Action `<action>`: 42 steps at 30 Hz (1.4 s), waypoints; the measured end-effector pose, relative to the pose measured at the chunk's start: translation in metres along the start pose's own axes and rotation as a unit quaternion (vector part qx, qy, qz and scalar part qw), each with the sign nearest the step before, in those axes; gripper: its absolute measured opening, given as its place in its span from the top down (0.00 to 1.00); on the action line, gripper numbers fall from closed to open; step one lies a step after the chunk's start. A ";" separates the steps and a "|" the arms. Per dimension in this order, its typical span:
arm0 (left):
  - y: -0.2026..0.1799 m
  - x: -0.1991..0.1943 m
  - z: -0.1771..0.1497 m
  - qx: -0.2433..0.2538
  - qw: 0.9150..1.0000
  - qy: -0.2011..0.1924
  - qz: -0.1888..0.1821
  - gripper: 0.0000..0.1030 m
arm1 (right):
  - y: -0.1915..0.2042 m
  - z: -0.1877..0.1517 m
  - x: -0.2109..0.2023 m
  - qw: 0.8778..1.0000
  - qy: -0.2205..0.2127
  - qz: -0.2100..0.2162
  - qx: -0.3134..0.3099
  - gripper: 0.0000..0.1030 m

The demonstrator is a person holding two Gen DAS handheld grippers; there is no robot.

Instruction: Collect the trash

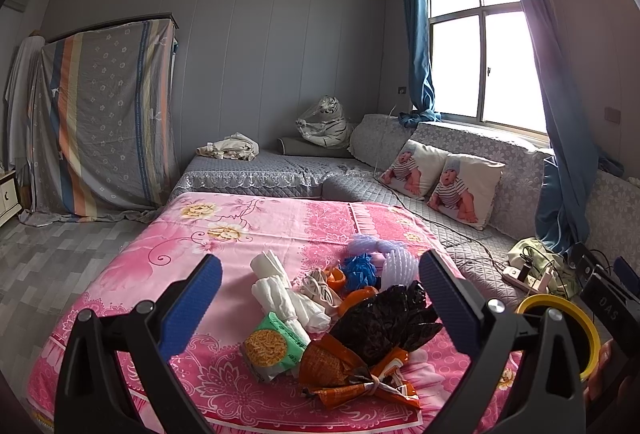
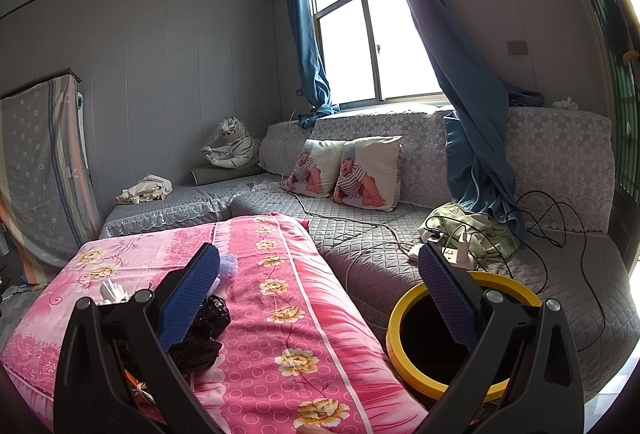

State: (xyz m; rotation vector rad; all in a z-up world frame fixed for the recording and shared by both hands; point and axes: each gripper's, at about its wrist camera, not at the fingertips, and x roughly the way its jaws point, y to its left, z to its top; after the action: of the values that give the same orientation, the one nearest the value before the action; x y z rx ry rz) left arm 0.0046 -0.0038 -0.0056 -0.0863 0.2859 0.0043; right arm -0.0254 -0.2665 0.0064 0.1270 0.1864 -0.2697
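Bedroom with grey panel walls, a window with blue curtains (image 1: 418,46), and a grey quilted sofa (image 2: 400,234) along the window wall. A pink floral sheet covers the surface (image 1: 224,234) in front.

Left gripper (image 1: 320,298) is spread wide, holding nothing, hovering over the trash pile near the surface's near edge. Between its blue pads: a black crumpled plastic bag (image 1: 384,318) at the centre, lying on an orange snack wrapper (image 1: 340,370) tied at one end. Just beside that wrapper, on its left, is a green noodle packet (image 1: 276,342). Behind the packet lie white crumpled tissues (image 1: 280,294). Further back sit a blue mesh puff (image 1: 360,270), purple plastic pieces (image 1: 384,254), and a beige tangle of cord (image 1: 320,286), all touching or bunched together.

Right gripper (image 2: 320,298) is also wide and empty, hovering over the surface's right edge. Its left finger overlaps the black bag, its right finger is in front of the yellow-rimmed bin (image 2: 404,338). The bin stands just beside the surface's right edge, against the sofa seat; its inside is dark, contents cannot be told.

On the sofa: two baby-print cushions (image 2: 348,170), a white power strip (image 2: 456,254) with black cables, green cloth (image 2: 468,226). A plush white tiger (image 2: 230,148) sits in the far corner. A striped sheet (image 1: 104,122) hangs over furniture at the left wall.
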 end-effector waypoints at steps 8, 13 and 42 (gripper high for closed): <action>0.014 0.019 0.001 0.002 0.999 0.031 -0.005 0.08 | 0.011 -0.006 0.013 0.998 0.016 0.048 -0.022 0.08; 0.037 0.033 -0.004 -0.001 0.999 0.042 -0.004 0.08 | 0.021 -0.010 0.036 0.992 0.049 0.113 -0.037 0.08; 0.090 0.143 -0.066 -0.001 0.969 0.220 -0.114 0.08 | 0.103 -0.040 0.221 0.906 0.296 0.301 0.007 0.09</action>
State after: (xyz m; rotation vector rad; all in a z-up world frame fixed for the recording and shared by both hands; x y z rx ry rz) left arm 0.1215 0.0791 -0.1166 -0.1214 0.7187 -0.2453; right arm 0.2053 -0.2175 -0.0663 0.2722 0.7349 0.3985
